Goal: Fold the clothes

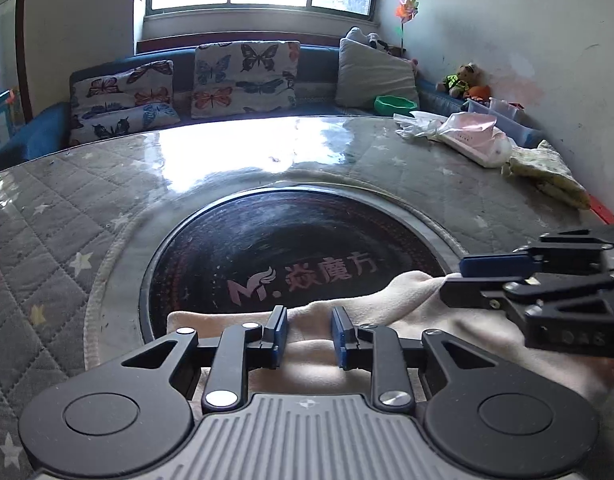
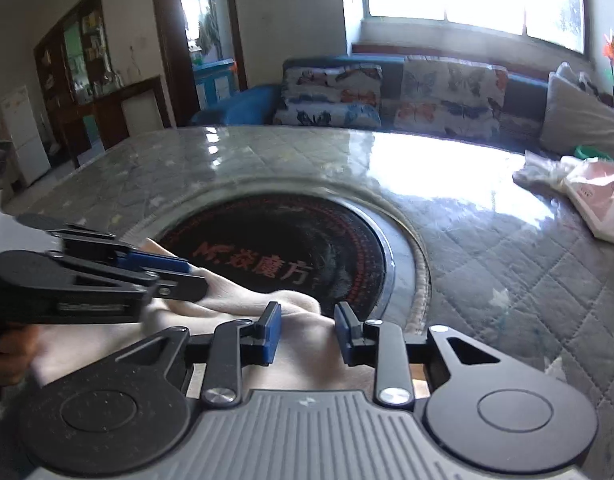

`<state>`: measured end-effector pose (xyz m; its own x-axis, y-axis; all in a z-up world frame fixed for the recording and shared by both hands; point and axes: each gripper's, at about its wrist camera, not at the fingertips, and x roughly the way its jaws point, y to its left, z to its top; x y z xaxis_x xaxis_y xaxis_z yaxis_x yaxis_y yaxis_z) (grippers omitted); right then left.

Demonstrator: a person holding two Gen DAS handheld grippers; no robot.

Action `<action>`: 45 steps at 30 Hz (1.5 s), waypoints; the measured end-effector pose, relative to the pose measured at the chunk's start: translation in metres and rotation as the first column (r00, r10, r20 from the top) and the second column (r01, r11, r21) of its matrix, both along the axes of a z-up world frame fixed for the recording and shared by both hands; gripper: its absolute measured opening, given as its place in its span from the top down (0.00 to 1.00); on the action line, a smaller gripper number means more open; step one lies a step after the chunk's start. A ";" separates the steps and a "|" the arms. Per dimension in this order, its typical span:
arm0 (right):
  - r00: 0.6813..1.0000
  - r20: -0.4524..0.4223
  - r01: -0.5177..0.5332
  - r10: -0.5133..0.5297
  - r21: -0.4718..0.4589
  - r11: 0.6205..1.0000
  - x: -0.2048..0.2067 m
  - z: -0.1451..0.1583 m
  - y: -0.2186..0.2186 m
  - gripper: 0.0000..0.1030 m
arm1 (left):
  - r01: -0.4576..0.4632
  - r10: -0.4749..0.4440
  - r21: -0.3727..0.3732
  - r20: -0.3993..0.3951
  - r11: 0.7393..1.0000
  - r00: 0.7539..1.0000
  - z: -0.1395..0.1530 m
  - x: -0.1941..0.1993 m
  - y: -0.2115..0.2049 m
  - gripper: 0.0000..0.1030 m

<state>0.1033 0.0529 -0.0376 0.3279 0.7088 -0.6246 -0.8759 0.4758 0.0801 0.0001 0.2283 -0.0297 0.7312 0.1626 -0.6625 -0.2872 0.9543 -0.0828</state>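
A cream cloth [image 1: 379,312] lies on the table's near edge, partly over the black round hotplate [image 1: 291,256]. It also shows in the right wrist view [image 2: 243,304]. My left gripper [image 1: 309,334] is open, its jaws standing apart just above the cloth. My right gripper [image 2: 307,332] is open too, over the cloth's right end. The right gripper shows from the side in the left wrist view [image 1: 455,280], with its tips at the cloth. The left gripper shows from the side in the right wrist view [image 2: 195,274], also at the cloth.
The quilted grey table cover [image 1: 67,208] lies under shiny clear plastic. Pink bags [image 1: 471,132] and a yellow-patterned cloth [image 1: 547,172] lie at the far right. A blue sofa with butterfly cushions [image 1: 243,76] stands behind the table. A wall [image 1: 527,40] runs along the right.
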 end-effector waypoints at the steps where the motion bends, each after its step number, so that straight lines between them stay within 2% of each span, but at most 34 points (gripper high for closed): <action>1: 1.000 0.009 -0.014 0.014 -0.006 1.000 -0.003 0.000 0.000 0.69 | -0.002 0.002 0.007 0.002 1.000 1.000 0.000 0.001 -0.001 0.73; 4: 0.999 0.045 -0.024 0.025 -0.032 0.999 -0.014 -0.001 -0.003 0.69 | -0.010 0.010 0.011 0.008 1.000 1.000 0.002 -0.001 -0.001 0.72; 7: 0.997 0.060 -0.039 0.039 -0.011 0.999 -0.025 0.007 -0.014 0.69 | -0.008 0.008 0.011 0.036 1.000 0.999 0.009 -0.009 -0.003 0.71; 12: 0.998 0.055 -0.045 0.044 0.015 0.999 -0.042 0.017 -0.038 0.69 | 0.063 -0.066 0.022 0.112 0.998 0.992 0.028 -0.031 -0.026 0.71; 16: 0.999 0.035 -0.032 0.031 0.027 0.999 -0.057 0.013 -0.057 0.69 | 0.119 -0.120 0.015 0.142 0.993 0.983 0.033 -0.047 -0.048 0.70; 23: 0.999 0.030 -0.019 0.018 0.025 1.000 -0.065 0.003 -0.076 0.68 | 0.170 -0.172 0.025 0.143 0.985 0.975 0.028 -0.063 -0.077 0.69; 26: 0.999 0.054 -0.010 0.008 0.043 0.999 -0.083 0.008 -0.079 0.68 | 0.188 -0.190 0.028 0.148 0.982 0.971 0.025 -0.073 -0.088 0.68; 30: 0.997 0.072 -0.018 0.017 0.014 1.000 -0.103 -0.002 -0.077 0.68 | 0.210 -0.212 0.027 0.137 0.977 0.968 0.016 -0.080 -0.099 0.65; 36: 0.991 0.124 -0.038 0.039 -0.016 0.999 -0.130 -0.010 -0.065 0.68 | 0.200 -0.205 0.050 0.127 0.978 0.970 0.008 -0.088 -0.108 0.59; 40: 0.986 0.151 -0.068 0.065 0.010 0.998 -0.140 -0.001 -0.059 0.64 | 0.137 -0.140 0.024 0.153 0.990 0.978 0.014 -0.100 -0.093 0.58; 45: 0.985 0.147 -0.096 0.094 0.008 0.995 -0.142 -0.004 -0.055 0.63 | 0.051 -0.052 0.010 0.144 0.999 0.988 0.009 -0.115 -0.073 0.55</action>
<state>-0.0385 -0.0019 -0.0415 0.3457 0.7499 -0.5641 -0.9198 0.3898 -0.0454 -0.1152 0.1557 -0.0204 0.8268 0.1256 -0.5483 -0.2229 0.9681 -0.1142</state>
